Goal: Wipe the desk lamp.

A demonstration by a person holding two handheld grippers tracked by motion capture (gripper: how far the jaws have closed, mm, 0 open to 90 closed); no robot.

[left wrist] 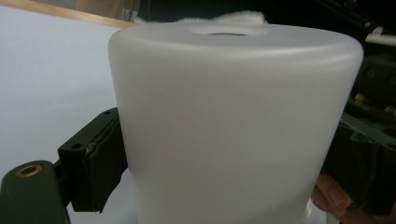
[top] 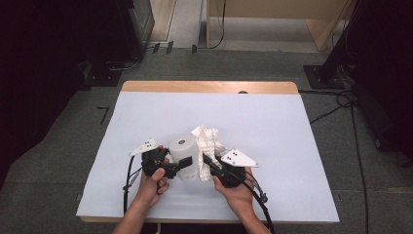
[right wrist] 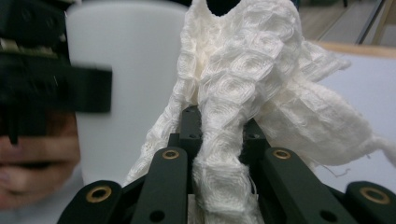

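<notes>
Near the tabletop's (top: 146,112) front edge, the left gripper (top: 181,165) clasps a frosted white cylinder (top: 185,157) while the right gripper (top: 208,163) pinches a crumpled paper towel (top: 208,139)

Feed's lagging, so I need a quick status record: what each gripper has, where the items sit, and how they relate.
left gripper: shut on cup, jaws on either side of its wall
right gripper: shut on cloth
cup: white, frosted, upside down on the table
cloth: white, quilted, crumpled, bunched up against the cup's right side
hands: close together, near the table's front edge
</notes>
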